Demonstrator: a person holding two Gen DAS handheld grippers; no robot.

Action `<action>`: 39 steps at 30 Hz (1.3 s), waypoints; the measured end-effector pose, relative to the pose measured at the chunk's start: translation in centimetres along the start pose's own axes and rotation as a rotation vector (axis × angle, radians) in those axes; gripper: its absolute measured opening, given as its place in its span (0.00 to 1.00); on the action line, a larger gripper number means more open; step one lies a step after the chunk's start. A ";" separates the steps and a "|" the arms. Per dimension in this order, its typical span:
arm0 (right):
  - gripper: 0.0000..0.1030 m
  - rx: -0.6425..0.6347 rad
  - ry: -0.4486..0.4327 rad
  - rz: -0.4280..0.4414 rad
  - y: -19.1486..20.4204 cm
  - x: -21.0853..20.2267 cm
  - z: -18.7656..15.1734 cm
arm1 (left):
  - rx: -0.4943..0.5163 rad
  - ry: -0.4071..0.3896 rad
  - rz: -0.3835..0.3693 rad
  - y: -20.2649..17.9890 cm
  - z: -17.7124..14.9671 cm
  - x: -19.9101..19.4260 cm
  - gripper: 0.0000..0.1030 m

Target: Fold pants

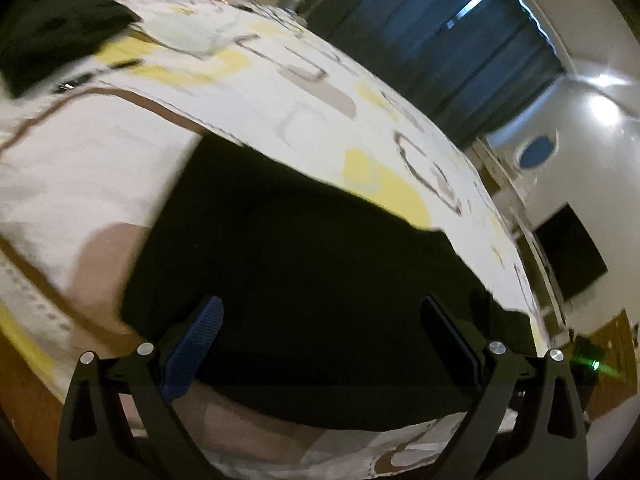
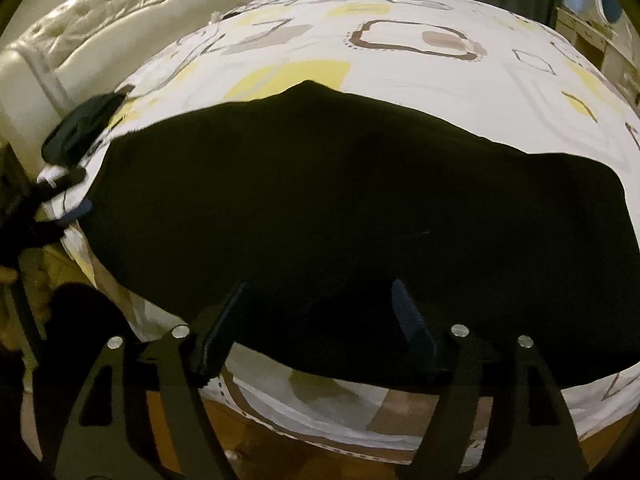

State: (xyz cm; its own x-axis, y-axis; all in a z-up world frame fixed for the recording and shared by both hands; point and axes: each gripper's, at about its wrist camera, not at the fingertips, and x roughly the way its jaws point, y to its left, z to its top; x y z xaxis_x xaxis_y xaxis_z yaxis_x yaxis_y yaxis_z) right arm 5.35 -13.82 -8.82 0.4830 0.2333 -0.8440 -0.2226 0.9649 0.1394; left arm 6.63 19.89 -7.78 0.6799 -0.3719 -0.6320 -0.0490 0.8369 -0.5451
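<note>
On bed (image 2: 400,64) | pants (image 2: 320,200) flat | my left hand-held gripper (image 1: 320,320) and right hand-held gripper (image 2: 320,308) both released | risk: pinching bedsheet along with fabric.

Black pants (image 2: 340,208) cut off at right edge; folds lost in darkness.

The left claw (image 1: 320,320) is spread wide, its blue-ribbed finger (image 1: 196,344) on the left and its black finger on the right, nothing between them. The right claw (image 2: 320,312) is likewise parted and empty, both pointing forward and slightly down.
</note>
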 end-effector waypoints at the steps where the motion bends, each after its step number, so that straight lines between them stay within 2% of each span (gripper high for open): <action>1: 0.76 -0.008 0.002 -0.004 0.2 0.0 0.0 | -0.005 -0.012 0.008 0.4 0.2 -0.6 0.95; 4: 0.79 -0.037 0.008 -0.021 0.9 0.1 -0.2 | -0.026 -0.011 0.044 2.2 0.9 -1.2 0.95; 6: 0.80 -0.054 0.010 -0.035 1.2 0.2 -0.4 | -0.063 0.002 0.039 3.5 1.1 -1.1 0.95; 11: 0.81 -0.041 0.012 -0.025 1.1 0.2 -0.3 | -0.223 0.050 -0.057 6.5 1.7 -0.2 0.95; 13: 0.82 -0.031 0.013 -0.017 0.9 0.2 -0.2 | -0.255 0.067 -0.088 7.2 1.9 0.2 0.95; 20: 0.82 -0.028 0.015 -0.014 0.8 0.1 -0.2 | -0.219 0.057 -0.177 7.5 3.7 -0.6 0.95; 24: 0.83 -0.024 0.017 -0.011 0.8 0.3 -0.3 | -0.240 0.046 -0.173 8.4 5.0 -0.7 0.95; 28: 0.85 -0.033 0.020 -0.016 1.0 0.4 -0.4 | -0.236 0.088 -0.147 9.1 5.8 0.6 0.95; 33: 0.85 -0.028 0.022 -0.012 1.0 0.5 -0.2 | -0.176 0.161 -0.181 8.1 6.3 2.7 0.95; 39: 0.86 -0.011 0.021 0.010 0.6 0.4 -0.2 | -0.197 0.188 -0.233 8.4 6.3 3.8 0.95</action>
State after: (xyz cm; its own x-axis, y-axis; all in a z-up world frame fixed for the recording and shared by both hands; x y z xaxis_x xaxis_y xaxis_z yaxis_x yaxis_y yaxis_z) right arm 5.25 -13.20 -9.19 0.4627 0.2398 -0.8535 -0.2364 0.9612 0.1419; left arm 13.37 28.01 -11.31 0.5440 -0.6263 -0.5584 -0.0614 0.6340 -0.7709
